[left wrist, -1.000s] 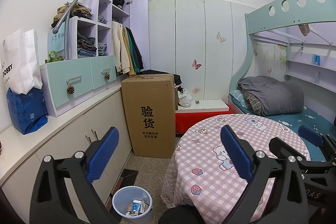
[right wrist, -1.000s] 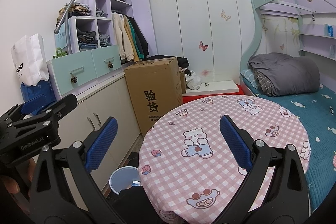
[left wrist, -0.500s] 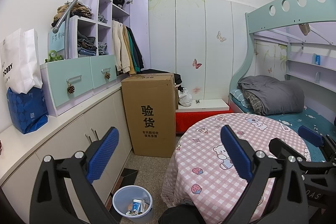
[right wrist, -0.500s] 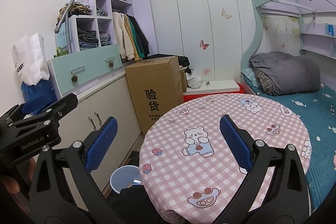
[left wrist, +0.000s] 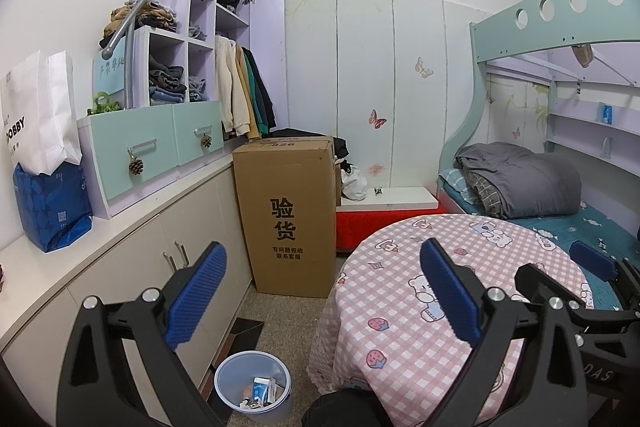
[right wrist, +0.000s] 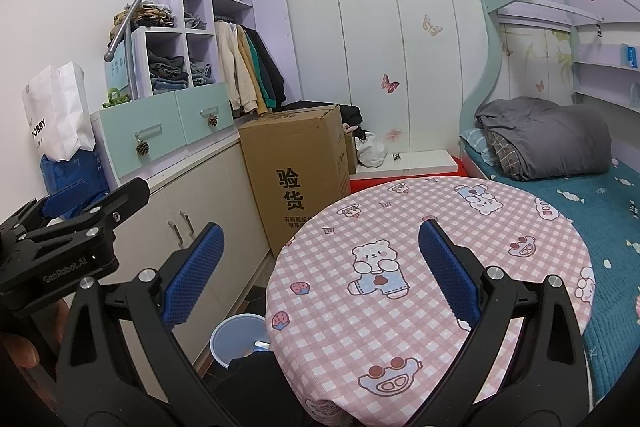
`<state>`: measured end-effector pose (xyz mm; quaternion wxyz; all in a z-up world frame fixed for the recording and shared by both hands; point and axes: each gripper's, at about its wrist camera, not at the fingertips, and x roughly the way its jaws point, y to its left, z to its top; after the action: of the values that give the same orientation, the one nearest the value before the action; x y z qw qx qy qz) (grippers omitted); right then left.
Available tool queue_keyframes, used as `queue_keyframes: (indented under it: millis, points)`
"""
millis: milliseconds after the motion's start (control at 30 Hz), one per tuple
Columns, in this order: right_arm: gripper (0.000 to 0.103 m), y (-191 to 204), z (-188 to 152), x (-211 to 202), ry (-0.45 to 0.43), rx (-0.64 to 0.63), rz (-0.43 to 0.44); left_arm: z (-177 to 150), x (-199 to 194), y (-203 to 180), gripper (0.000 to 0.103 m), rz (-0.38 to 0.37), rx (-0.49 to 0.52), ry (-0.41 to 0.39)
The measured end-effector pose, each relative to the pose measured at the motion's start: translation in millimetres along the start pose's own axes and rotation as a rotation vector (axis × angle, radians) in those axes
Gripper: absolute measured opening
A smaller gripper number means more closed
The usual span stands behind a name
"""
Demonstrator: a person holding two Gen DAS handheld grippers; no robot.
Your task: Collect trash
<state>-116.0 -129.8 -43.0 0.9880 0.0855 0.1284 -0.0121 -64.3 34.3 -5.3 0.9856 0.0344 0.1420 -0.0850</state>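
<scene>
A pale blue trash bin stands on the floor between the cabinets and the round table, with paper scraps and small cartons inside. It also shows in the right wrist view, partly hidden by the table. My left gripper is open and empty, held above the floor and table edge. My right gripper is open and empty above the table. No loose trash shows on the pink checked tablecloth.
A tall cardboard box stands on the floor behind the bin. White cabinets with bags on top run along the left. A bunk bed with a grey quilt is at the right.
Almost nothing. The right wrist view has shifted very slightly; both grippers stay open and empty.
</scene>
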Motion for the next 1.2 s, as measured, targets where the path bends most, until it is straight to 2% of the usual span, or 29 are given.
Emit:
queue_keyframes:
  millis: [1200]
  points:
    - [0.096, 4.7, -4.3, 1.1, 0.009, 0.002, 0.003, -4.1, 7.2, 6.1, 0.095, -0.001, 0.005, 0.013]
